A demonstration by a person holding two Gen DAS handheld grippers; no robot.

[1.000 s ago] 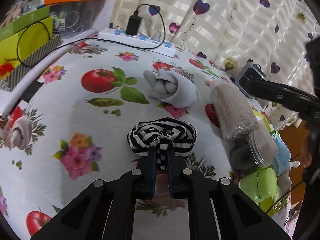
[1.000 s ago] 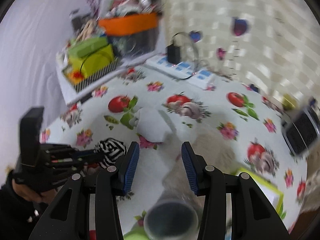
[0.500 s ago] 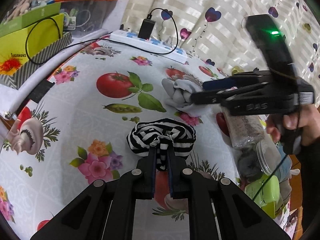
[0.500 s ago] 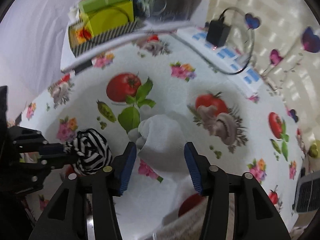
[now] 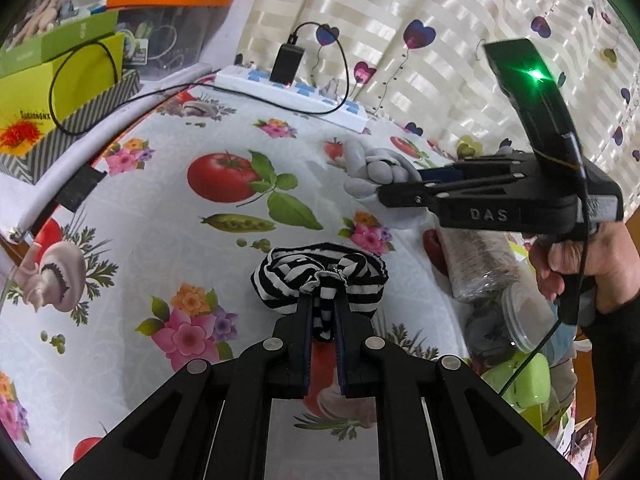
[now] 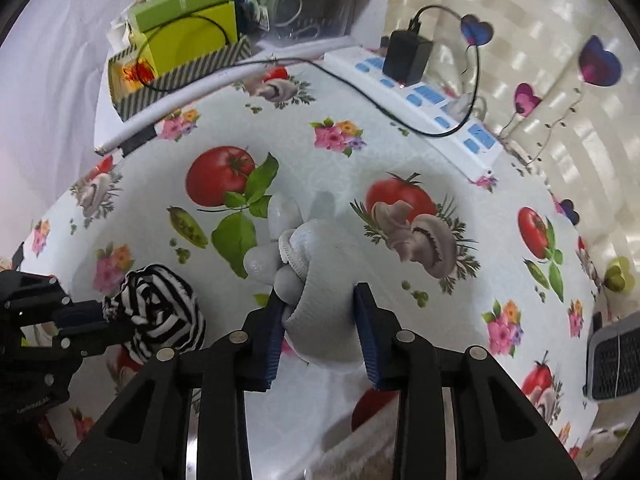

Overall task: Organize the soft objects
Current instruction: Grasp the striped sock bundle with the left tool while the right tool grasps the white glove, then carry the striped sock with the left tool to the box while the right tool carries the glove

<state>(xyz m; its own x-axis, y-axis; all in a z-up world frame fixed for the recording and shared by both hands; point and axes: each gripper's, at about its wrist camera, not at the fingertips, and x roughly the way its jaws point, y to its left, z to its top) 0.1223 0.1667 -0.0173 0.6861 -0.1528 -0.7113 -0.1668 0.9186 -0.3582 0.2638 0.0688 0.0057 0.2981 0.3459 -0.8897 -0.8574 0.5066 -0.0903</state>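
Note:
My left gripper (image 5: 323,308) is shut on a black-and-white striped sock bundle (image 5: 320,276), which rests on the printed tablecloth (image 5: 160,216); the bundle also shows in the right wrist view (image 6: 160,312). My right gripper (image 6: 320,300) is open, with its blue pads (image 6: 276,320) on either side of a rolled grey-white glove bundle (image 6: 320,280) on the cloth. In the left wrist view the right gripper (image 5: 380,196) reaches in from the right over the grey bundle (image 5: 372,168).
A white power strip (image 6: 424,96) with a black charger lies at the back by the curtain. A striped box with green cartons (image 5: 52,92) stands back left. A clear jar (image 5: 480,264) and green container (image 5: 520,380) lie at the right edge.
My right gripper has moved down and forward until its jaws straddle the grey glove bundle. My left gripper stays shut on the striped bundle and has shifted slightly.

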